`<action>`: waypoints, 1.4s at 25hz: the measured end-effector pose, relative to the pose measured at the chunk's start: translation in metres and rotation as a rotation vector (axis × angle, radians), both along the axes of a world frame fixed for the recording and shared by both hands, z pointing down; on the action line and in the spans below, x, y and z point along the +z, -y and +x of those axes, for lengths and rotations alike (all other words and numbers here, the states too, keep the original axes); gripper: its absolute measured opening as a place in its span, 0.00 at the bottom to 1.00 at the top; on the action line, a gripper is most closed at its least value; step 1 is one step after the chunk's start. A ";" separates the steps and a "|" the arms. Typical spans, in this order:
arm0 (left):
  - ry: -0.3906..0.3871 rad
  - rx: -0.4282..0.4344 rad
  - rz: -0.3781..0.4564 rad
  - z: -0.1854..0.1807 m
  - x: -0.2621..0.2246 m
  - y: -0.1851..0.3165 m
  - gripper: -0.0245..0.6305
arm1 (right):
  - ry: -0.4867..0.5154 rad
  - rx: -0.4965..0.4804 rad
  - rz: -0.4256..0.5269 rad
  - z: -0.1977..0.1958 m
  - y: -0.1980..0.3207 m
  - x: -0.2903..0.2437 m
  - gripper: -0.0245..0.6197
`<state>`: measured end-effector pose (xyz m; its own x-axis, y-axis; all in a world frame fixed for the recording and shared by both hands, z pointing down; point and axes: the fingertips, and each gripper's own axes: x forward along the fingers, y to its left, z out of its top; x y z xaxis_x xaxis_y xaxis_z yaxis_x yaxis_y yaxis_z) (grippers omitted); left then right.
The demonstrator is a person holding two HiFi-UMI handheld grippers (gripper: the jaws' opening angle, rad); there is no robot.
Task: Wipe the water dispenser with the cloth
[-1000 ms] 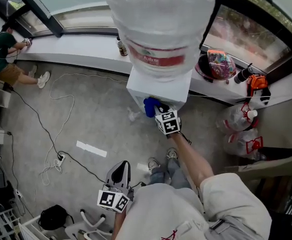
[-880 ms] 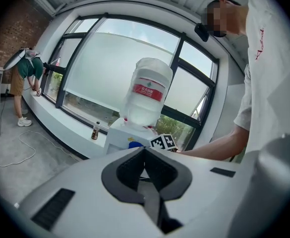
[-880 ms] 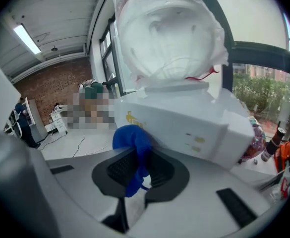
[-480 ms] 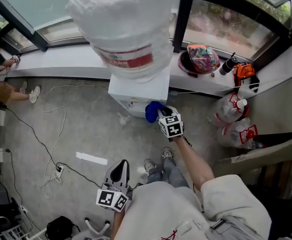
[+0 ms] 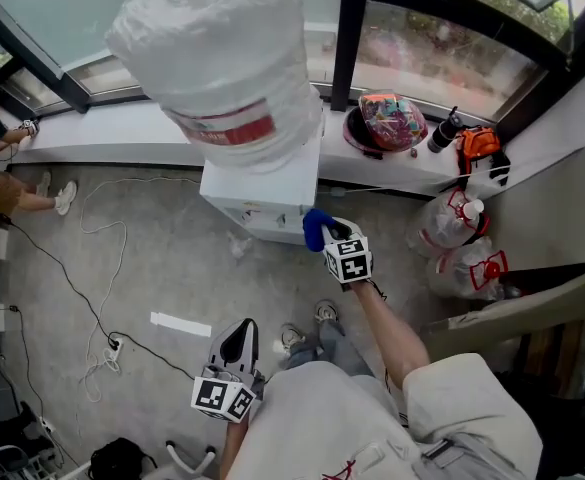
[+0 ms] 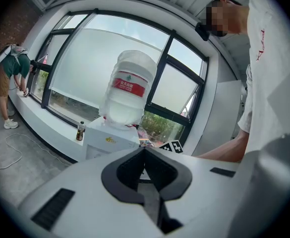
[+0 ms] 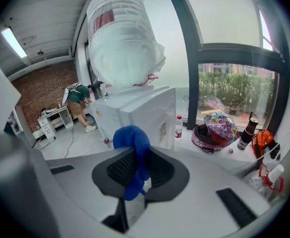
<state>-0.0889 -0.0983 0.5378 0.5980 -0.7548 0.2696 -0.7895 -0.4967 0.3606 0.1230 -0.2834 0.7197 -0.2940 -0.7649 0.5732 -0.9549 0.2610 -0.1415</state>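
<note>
Right tool [image 7: 137, 158] clenched on cloth [image 7: 131, 141] beside water dispenser [image 5: 260, 194], left tool [image 6: 145, 158] closed, empty, grey floor [image 5: 168, 264], window ledge [image 5: 112, 134]

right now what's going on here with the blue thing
A person is wiping down a water dispenser, with a gripper in each hand. The right gripper is shut on a blue cloth and holds it up at the dispenser's front corner. The left gripper hangs low by the person's side, jaws together with nothing between them.
</note>
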 end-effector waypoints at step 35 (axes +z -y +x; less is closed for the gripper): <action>0.010 -0.119 0.170 0.028 -0.048 0.031 0.06 | 0.093 -0.250 0.477 -0.044 -0.070 -0.228 0.12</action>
<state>-0.0610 -0.1297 0.4896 0.4996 -0.8552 0.1379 -0.8494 -0.4523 0.2720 0.0791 -0.2131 0.4918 -0.5330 -0.8340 0.1426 -0.8447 0.5342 -0.0327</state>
